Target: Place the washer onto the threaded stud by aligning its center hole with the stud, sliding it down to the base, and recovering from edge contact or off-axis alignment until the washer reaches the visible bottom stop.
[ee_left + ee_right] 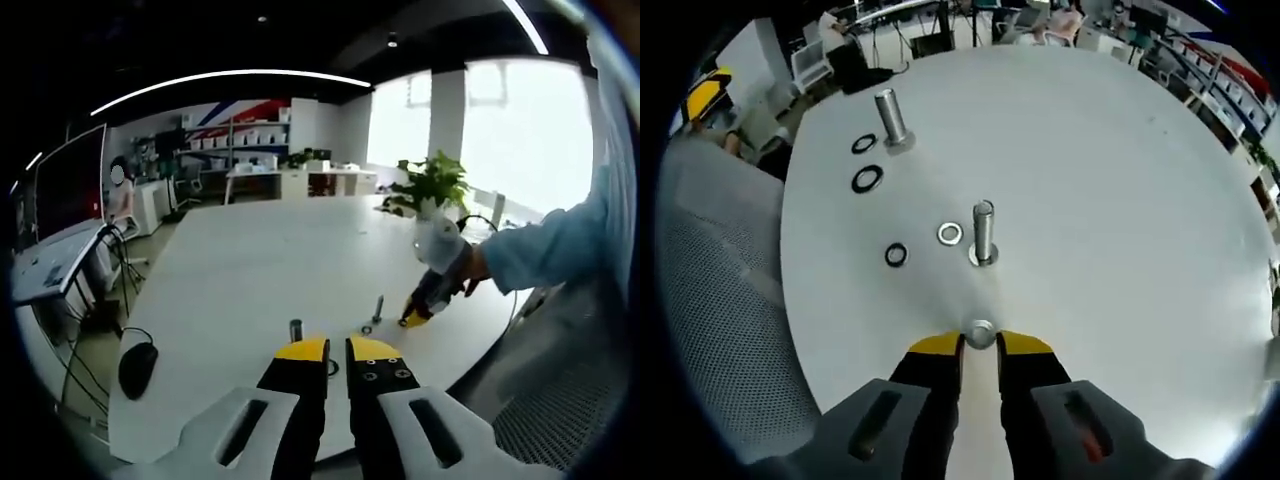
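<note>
The right gripper [981,342] pinches a silvery washer [981,332] at its tips just near of the upright threaded stud [983,232], apparently for alignment, while the left gripper [337,350], nearly closed, holds nothing

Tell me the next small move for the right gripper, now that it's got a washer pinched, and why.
Probably carry the washer forward and up over the near stud. The right gripper holds it at its fingertips, short of the stud and below its top, so its hole isn't yet lined up with the stud.
</note>
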A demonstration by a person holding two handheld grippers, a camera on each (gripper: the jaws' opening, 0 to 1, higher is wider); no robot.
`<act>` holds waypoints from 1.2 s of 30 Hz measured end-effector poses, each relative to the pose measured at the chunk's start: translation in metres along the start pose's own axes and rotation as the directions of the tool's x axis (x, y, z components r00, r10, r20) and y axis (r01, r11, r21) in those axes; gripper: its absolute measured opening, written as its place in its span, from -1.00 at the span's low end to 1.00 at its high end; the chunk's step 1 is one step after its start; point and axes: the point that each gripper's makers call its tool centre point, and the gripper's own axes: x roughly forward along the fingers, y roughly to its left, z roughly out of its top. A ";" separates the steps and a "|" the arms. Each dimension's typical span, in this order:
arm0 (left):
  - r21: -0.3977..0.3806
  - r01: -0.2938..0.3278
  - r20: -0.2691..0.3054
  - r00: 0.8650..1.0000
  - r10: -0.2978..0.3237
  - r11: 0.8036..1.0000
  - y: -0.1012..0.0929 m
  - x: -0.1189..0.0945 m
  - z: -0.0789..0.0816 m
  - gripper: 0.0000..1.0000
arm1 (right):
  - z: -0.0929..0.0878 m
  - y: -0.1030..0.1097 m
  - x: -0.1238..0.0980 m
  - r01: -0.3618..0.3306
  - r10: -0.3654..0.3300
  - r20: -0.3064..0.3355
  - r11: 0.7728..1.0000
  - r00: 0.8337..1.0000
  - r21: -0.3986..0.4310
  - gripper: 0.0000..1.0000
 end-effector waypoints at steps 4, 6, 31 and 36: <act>0.001 0.001 -0.001 1.000 -0.001 1.000 0.000 0.000 0.000 -0.91 | 0.000 -0.001 -0.001 0.001 -0.001 -0.001 1.000 1.000 0.005 -0.70; 0.001 0.001 -0.001 1.000 -0.001 1.000 0.000 0.000 0.000 -0.91 | 0.001 0.000 -0.003 0.001 -0.001 0.003 1.000 1.000 0.005 -0.70; 0.002 0.002 0.002 1.000 -0.002 1.000 0.000 0.000 0.000 -0.91 | 0.033 -0.007 -0.043 0.033 -0.032 0.110 0.999 0.993 -0.005 -0.70; 0.001 0.000 0.006 1.000 0.000 1.000 0.000 0.000 0.001 -0.91 | 0.040 -0.007 -0.054 0.043 -0.040 0.131 0.999 0.991 -0.016 -0.70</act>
